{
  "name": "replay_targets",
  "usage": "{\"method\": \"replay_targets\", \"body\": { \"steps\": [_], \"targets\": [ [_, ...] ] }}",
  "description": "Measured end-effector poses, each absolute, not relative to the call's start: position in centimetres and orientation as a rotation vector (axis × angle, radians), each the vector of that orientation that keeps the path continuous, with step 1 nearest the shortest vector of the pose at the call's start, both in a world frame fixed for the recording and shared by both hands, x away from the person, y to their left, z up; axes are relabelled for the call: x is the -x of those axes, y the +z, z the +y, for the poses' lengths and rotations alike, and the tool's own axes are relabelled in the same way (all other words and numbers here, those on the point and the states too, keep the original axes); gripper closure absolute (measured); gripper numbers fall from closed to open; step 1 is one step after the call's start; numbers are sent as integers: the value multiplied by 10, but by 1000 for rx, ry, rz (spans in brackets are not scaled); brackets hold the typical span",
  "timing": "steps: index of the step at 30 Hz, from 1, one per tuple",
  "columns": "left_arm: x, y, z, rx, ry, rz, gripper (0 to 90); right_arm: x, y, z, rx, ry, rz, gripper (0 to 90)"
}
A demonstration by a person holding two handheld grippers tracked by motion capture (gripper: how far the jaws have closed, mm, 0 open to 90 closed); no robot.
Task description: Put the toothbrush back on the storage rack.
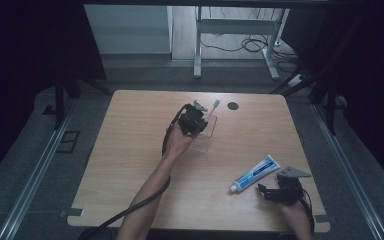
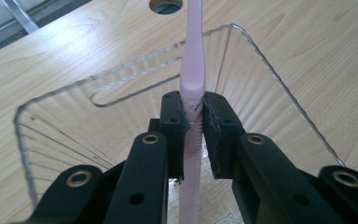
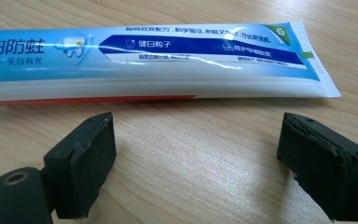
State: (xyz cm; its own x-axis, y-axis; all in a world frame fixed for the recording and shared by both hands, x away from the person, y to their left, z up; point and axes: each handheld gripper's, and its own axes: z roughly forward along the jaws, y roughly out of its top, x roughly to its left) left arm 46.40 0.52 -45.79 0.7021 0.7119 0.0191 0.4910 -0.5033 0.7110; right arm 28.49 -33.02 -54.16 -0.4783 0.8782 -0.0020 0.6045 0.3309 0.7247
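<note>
On one table — left tongs clench one toothbrush over one clear cup; right tongs gape beside one toothpaste tube.

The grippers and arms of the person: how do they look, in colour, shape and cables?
Both are black two-jaw tools. The left gripper has brass-coloured rings in its screw holes and worn dark pads, and a thick black cable trails along the forearm. The right gripper carries a grey three-cornered plate. Both forearms are bare, without sleeves.

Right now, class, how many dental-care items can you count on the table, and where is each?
2. A pink toothbrush stands in the clear container, clamped by the left gripper. A toothpaste tube lies flat before the open right gripper.
</note>
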Motion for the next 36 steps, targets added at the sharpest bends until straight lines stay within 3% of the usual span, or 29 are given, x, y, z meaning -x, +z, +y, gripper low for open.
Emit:
{"method": "replay_targets", "body": {
  "steps": [21, 27, 36],
  "targets": [
    [-461, -468, -4, -2256, 401, 927, 773, -285, -542, -330, -1308, 945, 2206, 114],
    [-461, -468, -2, -2247, 384, 925, 726, -285, -542, -330, -1308, 945, 2206, 114],
    [-457, -456, 3, -2213, 387, 926, 582, -285, -542, -330, -1309, 945, 2207, 114]
  ]
}}
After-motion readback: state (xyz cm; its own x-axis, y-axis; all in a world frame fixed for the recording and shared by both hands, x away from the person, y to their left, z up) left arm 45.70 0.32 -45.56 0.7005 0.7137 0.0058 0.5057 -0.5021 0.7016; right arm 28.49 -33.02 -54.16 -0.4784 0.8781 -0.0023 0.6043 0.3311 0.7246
